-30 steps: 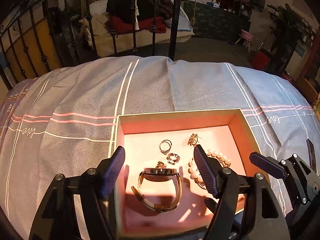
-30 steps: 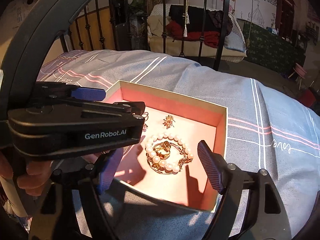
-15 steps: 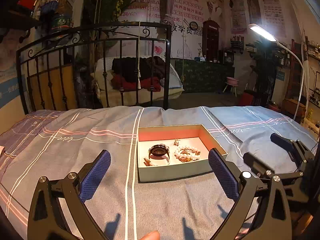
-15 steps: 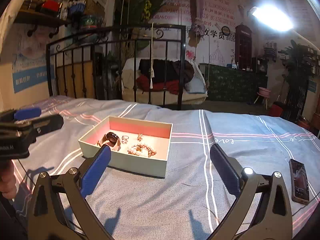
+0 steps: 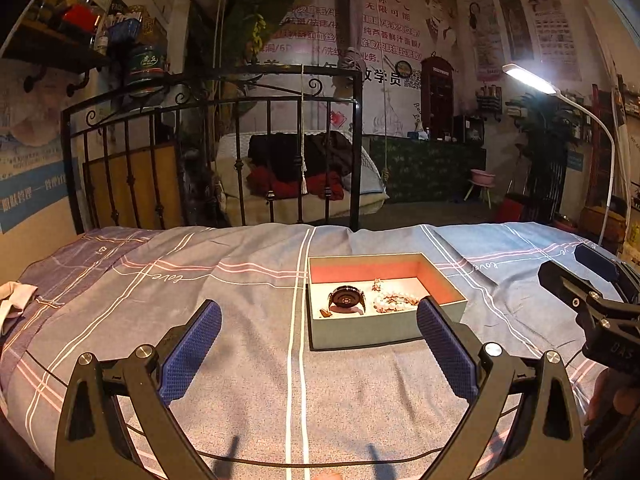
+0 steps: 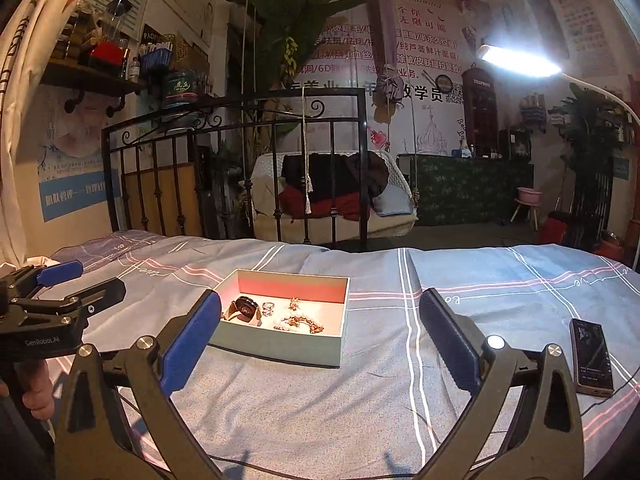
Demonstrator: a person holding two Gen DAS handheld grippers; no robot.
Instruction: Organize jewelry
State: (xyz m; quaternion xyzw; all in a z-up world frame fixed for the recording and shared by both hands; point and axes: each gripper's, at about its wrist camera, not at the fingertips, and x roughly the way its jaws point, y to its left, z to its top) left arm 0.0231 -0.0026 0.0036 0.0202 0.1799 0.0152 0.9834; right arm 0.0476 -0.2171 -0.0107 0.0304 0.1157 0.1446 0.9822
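Observation:
An open teal box with a pink lining (image 5: pixel 360 334) (image 6: pixel 280 346) sits on the grey bedspread. Inside lie a watch (image 5: pixel 346 299) (image 6: pixel 245 309), rings (image 6: pixel 267 309), a gold brooch (image 6: pixel 295 302) and a pearl bracelet (image 5: pixel 394 302) (image 6: pixel 298 323). My left gripper (image 5: pixel 318 346) is open and empty, held back from the box's near side. My right gripper (image 6: pixel 320 340) is open and empty, also back from the box. Each gripper shows at the edge of the other's view.
A phone (image 6: pixel 591 357) lies on the bedspread at the right. A black iron bed rail (image 5: pixel 224 152) stands behind the bed. A floor lamp (image 5: pixel 532 78) shines at the right. A white cloth (image 5: pixel 14 300) lies at the bed's left edge.
Both grippers have pulled back and up from right over the box to a distance from it. The jewelry stays in the box.

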